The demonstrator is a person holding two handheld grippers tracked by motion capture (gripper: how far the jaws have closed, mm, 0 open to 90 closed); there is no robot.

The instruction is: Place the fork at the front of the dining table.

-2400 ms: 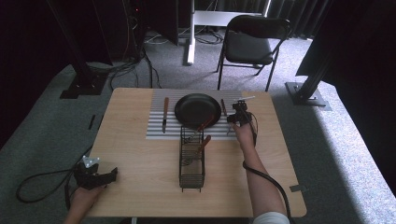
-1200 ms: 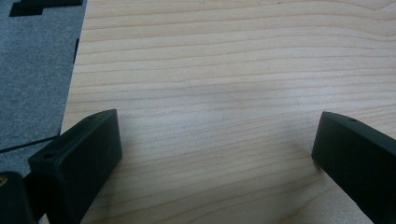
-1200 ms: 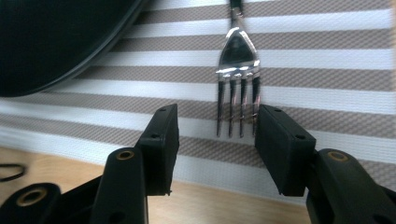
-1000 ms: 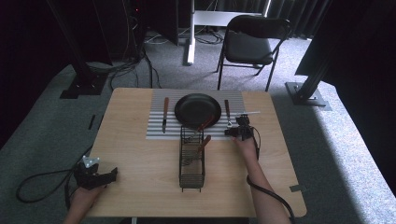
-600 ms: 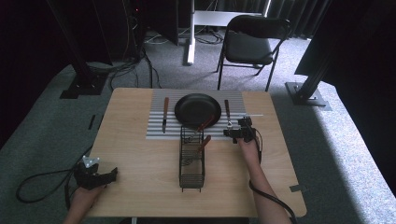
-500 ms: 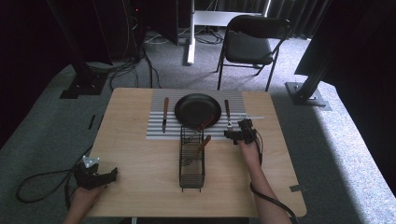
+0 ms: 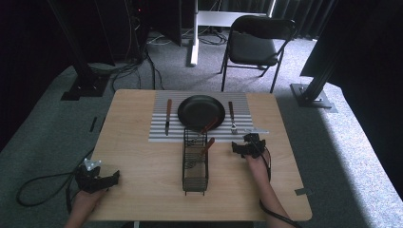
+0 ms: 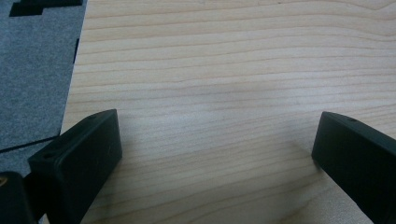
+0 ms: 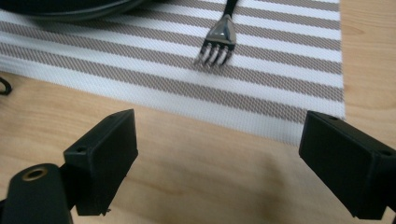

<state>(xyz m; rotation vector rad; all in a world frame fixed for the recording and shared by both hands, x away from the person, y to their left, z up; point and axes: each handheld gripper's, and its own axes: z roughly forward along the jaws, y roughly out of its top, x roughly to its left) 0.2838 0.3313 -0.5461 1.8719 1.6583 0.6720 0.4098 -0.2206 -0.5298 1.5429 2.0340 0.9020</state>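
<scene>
Fork flat on striped placemat, just right of black plate, tines toward the person. In right gripper view, fork ahead of the jaws and between their lines, tines pointing back at them, well clear of both pads. No brand, label or writing legible anywhere.

Right gripper just off placemat's near edge, low over bare table; jaws just been opening, now wide, nothing between them. Left gripper far left near table's front edge, well apart from fork; jaws wide, bare wood between.

Wire basket just left of right gripper, upright; wooden-handled utensils leaning inside, handles up toward plate. Knife on placemat beyond plate, far side from right gripper.
</scene>
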